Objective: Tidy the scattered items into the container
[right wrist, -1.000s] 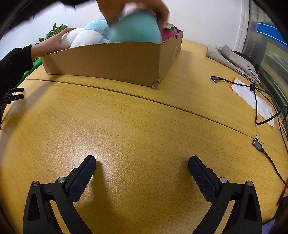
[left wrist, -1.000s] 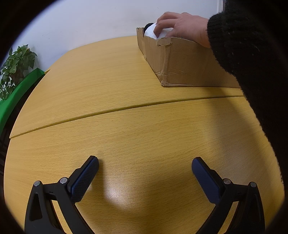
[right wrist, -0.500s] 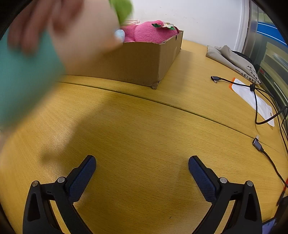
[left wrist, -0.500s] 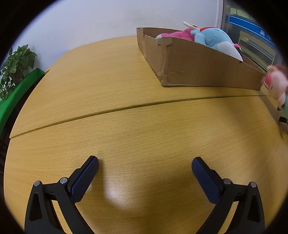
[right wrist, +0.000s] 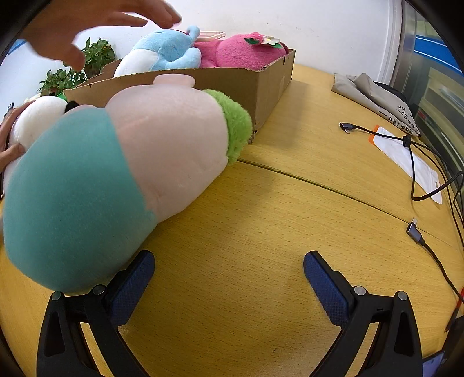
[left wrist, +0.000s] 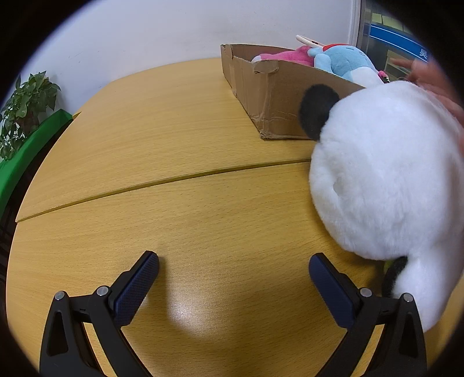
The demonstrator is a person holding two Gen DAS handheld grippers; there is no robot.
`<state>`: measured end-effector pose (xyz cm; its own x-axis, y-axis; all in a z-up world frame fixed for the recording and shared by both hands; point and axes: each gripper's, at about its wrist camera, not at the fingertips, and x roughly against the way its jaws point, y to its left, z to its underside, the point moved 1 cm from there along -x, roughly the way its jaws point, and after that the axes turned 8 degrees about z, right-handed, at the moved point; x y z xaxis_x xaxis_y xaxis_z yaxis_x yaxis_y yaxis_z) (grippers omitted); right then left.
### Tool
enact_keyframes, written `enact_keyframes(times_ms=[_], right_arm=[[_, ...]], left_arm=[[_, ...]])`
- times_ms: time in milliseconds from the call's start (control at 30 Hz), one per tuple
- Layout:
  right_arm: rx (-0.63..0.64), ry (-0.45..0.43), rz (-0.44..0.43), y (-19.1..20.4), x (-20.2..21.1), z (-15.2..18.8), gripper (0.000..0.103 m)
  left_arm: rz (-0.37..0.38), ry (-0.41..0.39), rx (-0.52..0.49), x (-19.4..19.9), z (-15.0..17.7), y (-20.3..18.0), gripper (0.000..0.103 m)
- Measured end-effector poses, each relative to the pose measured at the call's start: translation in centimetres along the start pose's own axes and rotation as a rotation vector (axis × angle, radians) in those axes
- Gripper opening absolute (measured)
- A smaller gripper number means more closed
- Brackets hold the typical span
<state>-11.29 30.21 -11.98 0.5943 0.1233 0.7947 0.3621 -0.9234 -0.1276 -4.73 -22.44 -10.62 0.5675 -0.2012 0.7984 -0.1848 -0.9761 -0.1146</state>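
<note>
The left gripper [left wrist: 233, 271] is sitting wide open, empty. A white panda toy [left wrist: 385, 185] is lying beside it on the counter [left wrist: 174, 150]. The cardboard box [right wrist: 232, 84] is holding a blue toy [right wrist: 165, 53] and a pink toy [right wrist: 246, 52] — a teal-and-pink toy [right wrist: 116, 171] is lying outside. The right gripper [right wrist: 229, 268] is open too.

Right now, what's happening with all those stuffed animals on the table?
Someone's bare hands are laying toys out on the wooden table. One hand rests on a white panda plush; a pink-and-teal plush lies nearby, with the other hand lifted above it. A blue plush and a pink plush sit in the cardboard box. The left tongs and right tongs are open, holding nothing.
</note>
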Motion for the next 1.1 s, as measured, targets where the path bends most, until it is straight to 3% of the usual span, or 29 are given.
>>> enact_keyframes(times_ms=[1100], right_arm=[[-0.001,0.001,0.0,-0.01,0.04,-0.09,0.103]], left_arm=[[-0.002,0.0,0.002,0.33,-0.56,-0.13,0.103]])
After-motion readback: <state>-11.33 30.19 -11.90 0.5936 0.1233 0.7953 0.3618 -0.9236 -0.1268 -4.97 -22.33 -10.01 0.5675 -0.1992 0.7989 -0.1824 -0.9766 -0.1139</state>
